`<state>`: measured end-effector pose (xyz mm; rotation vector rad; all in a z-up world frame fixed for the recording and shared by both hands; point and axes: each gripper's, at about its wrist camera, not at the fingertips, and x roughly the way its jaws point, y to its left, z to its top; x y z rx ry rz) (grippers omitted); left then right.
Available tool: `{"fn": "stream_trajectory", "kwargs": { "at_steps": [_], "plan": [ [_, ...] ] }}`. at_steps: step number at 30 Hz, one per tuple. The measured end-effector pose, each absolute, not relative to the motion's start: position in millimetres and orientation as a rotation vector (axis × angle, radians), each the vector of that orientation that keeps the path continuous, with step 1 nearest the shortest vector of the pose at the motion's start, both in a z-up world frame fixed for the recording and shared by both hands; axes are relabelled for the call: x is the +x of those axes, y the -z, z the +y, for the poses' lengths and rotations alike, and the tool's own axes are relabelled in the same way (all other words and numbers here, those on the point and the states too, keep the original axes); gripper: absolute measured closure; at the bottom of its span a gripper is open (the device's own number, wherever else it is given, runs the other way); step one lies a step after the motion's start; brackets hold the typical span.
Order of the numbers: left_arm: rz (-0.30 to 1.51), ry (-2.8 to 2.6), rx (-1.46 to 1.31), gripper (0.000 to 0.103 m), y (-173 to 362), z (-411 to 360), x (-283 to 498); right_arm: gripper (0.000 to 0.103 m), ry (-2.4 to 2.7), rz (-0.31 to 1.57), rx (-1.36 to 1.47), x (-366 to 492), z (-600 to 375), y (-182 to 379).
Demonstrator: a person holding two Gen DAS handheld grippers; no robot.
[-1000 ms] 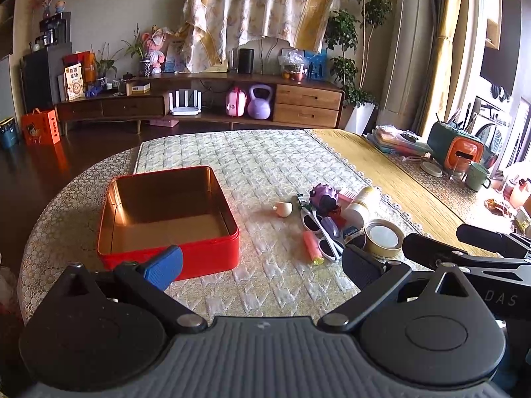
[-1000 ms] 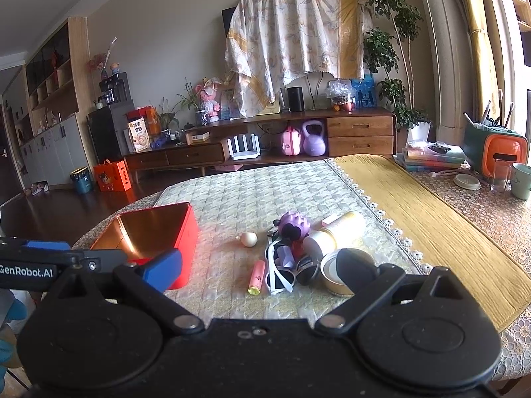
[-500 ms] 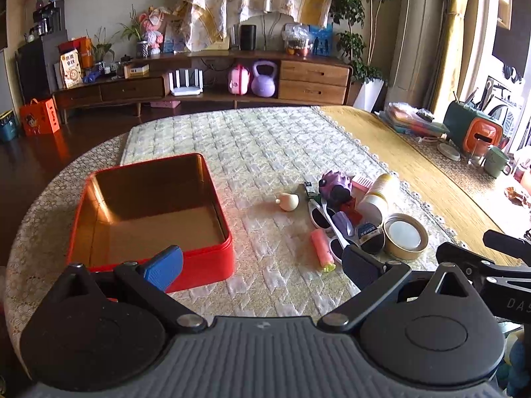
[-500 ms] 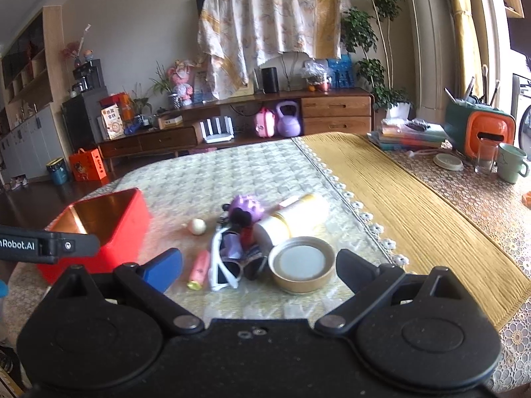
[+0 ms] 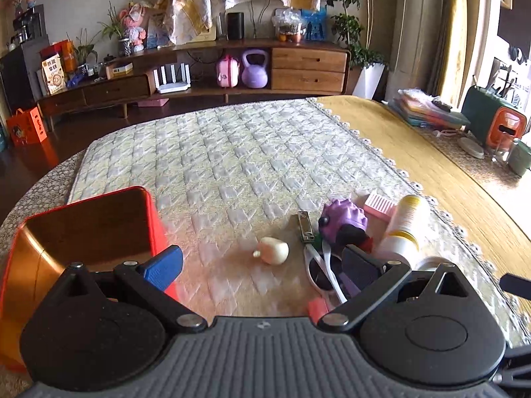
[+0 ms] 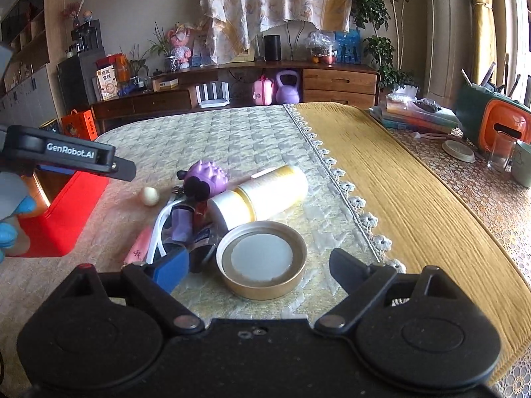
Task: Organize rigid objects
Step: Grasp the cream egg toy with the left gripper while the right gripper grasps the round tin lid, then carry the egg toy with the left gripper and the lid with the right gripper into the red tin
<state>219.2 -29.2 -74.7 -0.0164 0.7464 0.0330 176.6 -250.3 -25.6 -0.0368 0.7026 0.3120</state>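
A: Checking right gripper (image 6: 257, 263): spread wide, unloaded, hovering low over gold-rimmed round lid (image 6: 261, 259), one finger on each side, not touching.

B: Confirmed. Left gripper (image 5: 262, 262)?

A: Also spread wide, unloaded. Blue fingertip (image 5: 162, 267) in front of corner of red tin box (image 5: 156, 222); dark fingertip over white-framed sunglasses (image 5: 320, 270).

B: Contents ahead of left gripper?

A: Small cream onion-shaped piece (image 5: 272, 249) alone on quilted tablecloth (image 5: 232, 152), between box and cluster.

B: Cluster layout?

A: Purple spiky toy (image 6: 207, 175) at far side, touching cream-and-yellow bottle (image 6: 265, 194) lying on its side. Lid just beside bottle's white cap, nearer camera. Pink tube (image 6: 139, 243) at left edge, beside sunglasses. Metal harmonica (image 5: 304, 226) and pink comb (image 5: 380, 204) flanking toy.

B: Box status?

A: Open, copper interior, well apart from cluster.
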Motion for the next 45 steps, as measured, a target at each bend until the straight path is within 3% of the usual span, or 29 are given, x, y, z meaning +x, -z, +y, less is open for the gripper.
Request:
{"fn": "stream_trajectory", "kwargs": {
  "at_steps": [5,11,17,20,23,32,45],
  "plan": [
    [0.801,-0.063,-0.015,0.002,96,-27,252,0.016,-0.329,0.732,-0.047,188,-250,36],
    [0.864,-0.068,-0.022,0.022,116,-18,271,0.022,-0.337,0.761,-0.049,200,-249,46],
    [0.831,-0.075,0.028,0.024,120,-20,277,0.025,-0.342,0.776,-0.059,208,-245,52],
    [0.839,-0.029,0.04,0.045,119,-27,277,0.026,-0.342,0.774,-0.058,208,-244,51],
    [0.847,-0.031,0.065,0.046,125,-34,278,0.026,-0.342,0.774,-0.059,210,-243,51],
    [0.858,-0.007,0.012,0.071,132,-29,279,0.026,-0.344,0.77,-0.052,211,-244,51],
    [0.848,-0.021,-0.034,0.072,111,-23,259,0.027,-0.329,0.729,-0.041,194,-251,25]
  ]
}}
